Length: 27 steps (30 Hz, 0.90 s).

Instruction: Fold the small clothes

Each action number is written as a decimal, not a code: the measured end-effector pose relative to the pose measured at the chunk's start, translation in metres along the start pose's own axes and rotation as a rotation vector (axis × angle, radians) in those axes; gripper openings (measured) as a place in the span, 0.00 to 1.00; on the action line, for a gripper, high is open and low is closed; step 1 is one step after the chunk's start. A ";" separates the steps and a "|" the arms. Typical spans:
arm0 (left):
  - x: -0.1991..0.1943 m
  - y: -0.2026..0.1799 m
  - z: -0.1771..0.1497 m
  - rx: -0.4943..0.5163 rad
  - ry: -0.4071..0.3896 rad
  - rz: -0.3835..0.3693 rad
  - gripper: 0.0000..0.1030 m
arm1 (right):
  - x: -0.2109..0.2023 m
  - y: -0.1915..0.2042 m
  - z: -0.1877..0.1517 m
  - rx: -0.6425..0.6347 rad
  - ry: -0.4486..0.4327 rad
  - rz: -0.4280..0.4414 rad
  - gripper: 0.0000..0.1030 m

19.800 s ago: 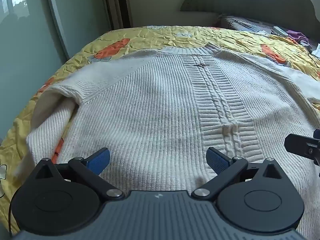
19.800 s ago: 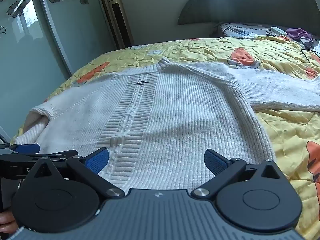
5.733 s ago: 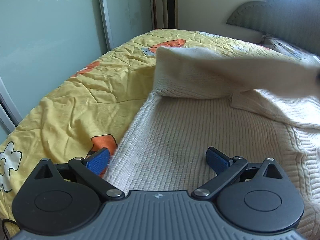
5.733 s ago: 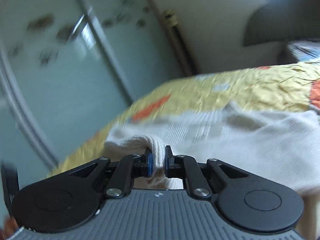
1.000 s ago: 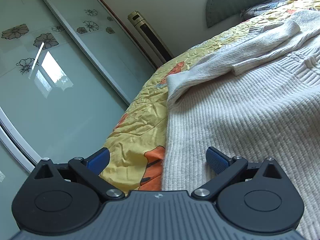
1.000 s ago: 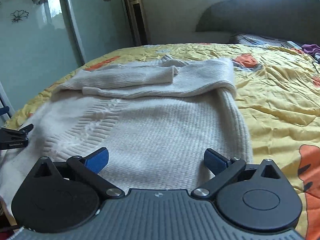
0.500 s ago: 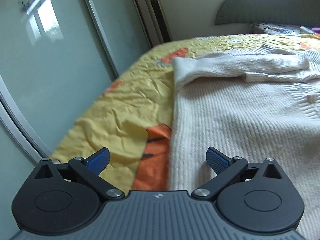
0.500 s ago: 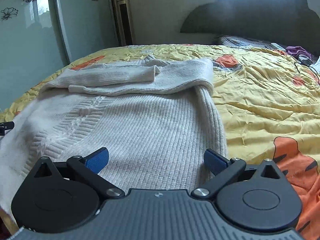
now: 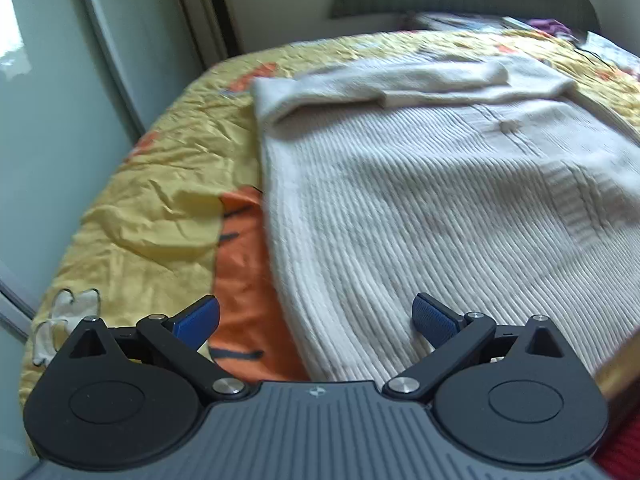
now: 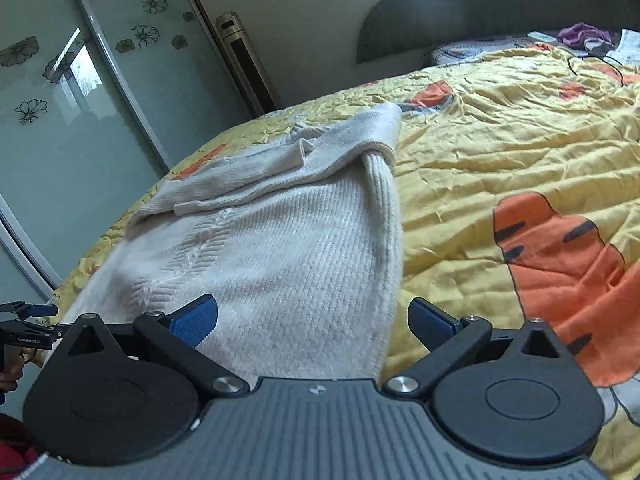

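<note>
Below, both tools — left tool (image 9: 316, 316), right tool (image 10: 313, 316) — agape over sweater (image 10: 280, 264).

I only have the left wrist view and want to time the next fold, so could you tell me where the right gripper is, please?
Observer: The right gripper is open, its jaws astride the right side edge of the sweater near the hem.
Operator: Thank you. Is that edge lying straight?
Observer: Fairly straight. It runs up to the folded-in sleeves and lies flat on the bedspread.
Operator: Can you see my gripper from there?
Observer: Yes, the left gripper shows at the far left of the right wrist view, by the opposite edge.
</note>
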State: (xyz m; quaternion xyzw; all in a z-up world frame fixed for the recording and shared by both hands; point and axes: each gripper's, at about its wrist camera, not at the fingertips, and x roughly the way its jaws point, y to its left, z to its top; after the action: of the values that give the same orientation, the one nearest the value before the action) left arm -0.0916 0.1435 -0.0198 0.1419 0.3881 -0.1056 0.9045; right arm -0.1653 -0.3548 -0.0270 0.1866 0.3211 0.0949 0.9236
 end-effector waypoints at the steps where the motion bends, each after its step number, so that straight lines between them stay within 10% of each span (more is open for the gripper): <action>1: 0.000 0.000 -0.001 -0.001 0.009 -0.022 1.00 | -0.001 -0.004 -0.002 0.010 0.022 0.006 1.00; 12: -0.001 0.024 -0.016 -0.194 0.060 -0.243 1.00 | -0.012 -0.008 -0.017 0.007 0.147 0.062 0.85; 21: 0.003 -0.018 0.000 -0.173 0.034 -0.292 0.95 | 0.023 0.016 -0.023 0.100 0.190 0.337 0.59; 27: 0.001 -0.022 0.016 -0.178 0.054 -0.288 0.27 | 0.055 0.045 -0.019 0.044 0.246 0.366 0.18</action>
State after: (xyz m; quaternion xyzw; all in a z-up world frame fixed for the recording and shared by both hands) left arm -0.0866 0.1172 -0.0137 0.0070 0.4365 -0.1952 0.8783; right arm -0.1369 -0.2916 -0.0532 0.2489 0.3944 0.2758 0.8405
